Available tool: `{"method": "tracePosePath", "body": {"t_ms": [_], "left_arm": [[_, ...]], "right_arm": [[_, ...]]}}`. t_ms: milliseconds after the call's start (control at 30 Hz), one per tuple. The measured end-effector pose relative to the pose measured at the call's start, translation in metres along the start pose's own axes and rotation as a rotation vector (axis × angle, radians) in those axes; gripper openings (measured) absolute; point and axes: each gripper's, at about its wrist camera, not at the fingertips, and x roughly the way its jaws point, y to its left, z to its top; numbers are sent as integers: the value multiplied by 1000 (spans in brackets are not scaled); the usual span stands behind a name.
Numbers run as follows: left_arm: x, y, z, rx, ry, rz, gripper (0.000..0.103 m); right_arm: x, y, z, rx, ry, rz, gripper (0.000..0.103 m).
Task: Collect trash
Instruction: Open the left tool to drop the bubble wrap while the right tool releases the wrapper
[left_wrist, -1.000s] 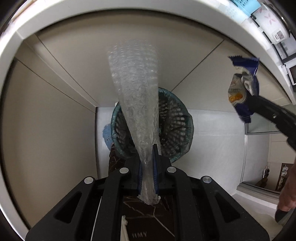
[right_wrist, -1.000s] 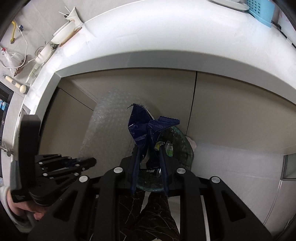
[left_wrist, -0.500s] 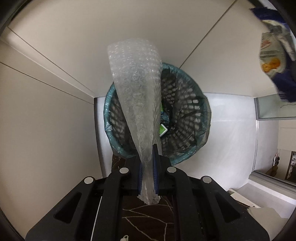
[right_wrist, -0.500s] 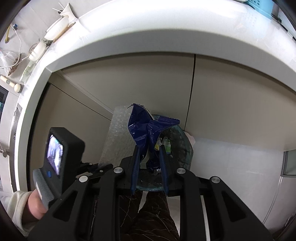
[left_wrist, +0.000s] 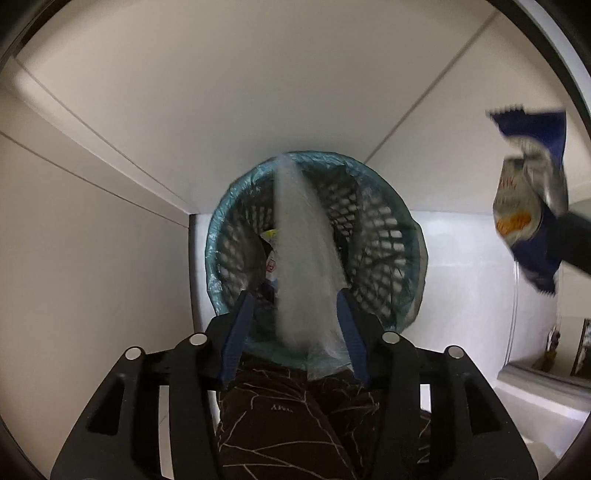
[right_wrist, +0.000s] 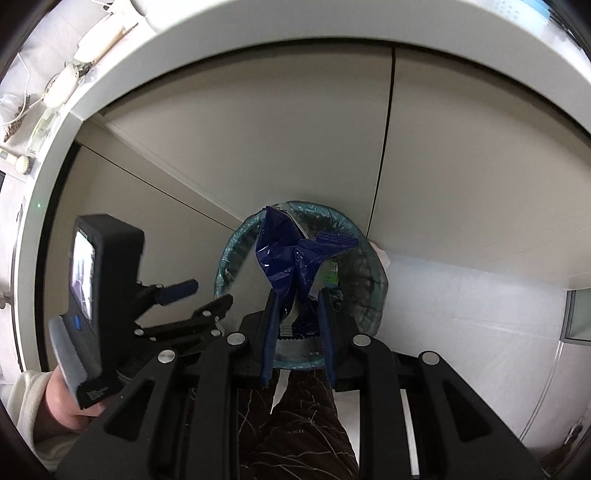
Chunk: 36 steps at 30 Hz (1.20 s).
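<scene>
A round black mesh waste basket with a teal liner (left_wrist: 410, 236) stands on the floor against a cabinet; it also shows in the right wrist view (right_wrist: 373, 266). My left gripper (left_wrist: 293, 299) is open above it. A strip of clear bubble wrap (left_wrist: 299, 258), blurred, hangs loose between the spread fingers over the basket's mouth. My right gripper (right_wrist: 295, 295) is shut on a crumpled blue snack wrapper (right_wrist: 288, 258) and holds it above the basket. The wrapper also shows at the right of the left wrist view (left_wrist: 528, 206).
Beige cabinet doors (left_wrist: 258, 92) stand behind the basket under a white countertop (right_wrist: 229, 48) with small items at its left end. The person's dark patterned trouser legs (left_wrist: 280, 417) are just below both grippers. White floor (right_wrist: 461, 302) lies to the right.
My left gripper has opened and let go of the bubble wrap, which drops toward the basket. Both grippers have moved lower and closer over the basket.
</scene>
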Motion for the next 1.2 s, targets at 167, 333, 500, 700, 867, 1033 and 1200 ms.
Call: {"method": "tracePosePath", "body": {"t_ms": [167,333,500,700,867,1033,1200], "left_arm": [[-8,15,3,-44,-24,15,69],[-17,35,4,-105,-63,-3,88],[-24,50,4,-134,-85,0,94],[-30,66,4,-153,-101,5,96],[-27,74,3,-162,-95,10,96],[-22,76,3,-163,-91,12,96],[-25,73,6,-154,-93,11,96]], "right_arm": [[20,4,2,-14,21,8,20],[48,5,3,-18,51,9,20],[79,4,7,-21,91,9,20],[102,17,12,-38,119,16,22],[106,19,9,-61,123,2,32],[105,16,9,-52,112,-17,49],[95,16,11,-49,87,-41,65]]}}
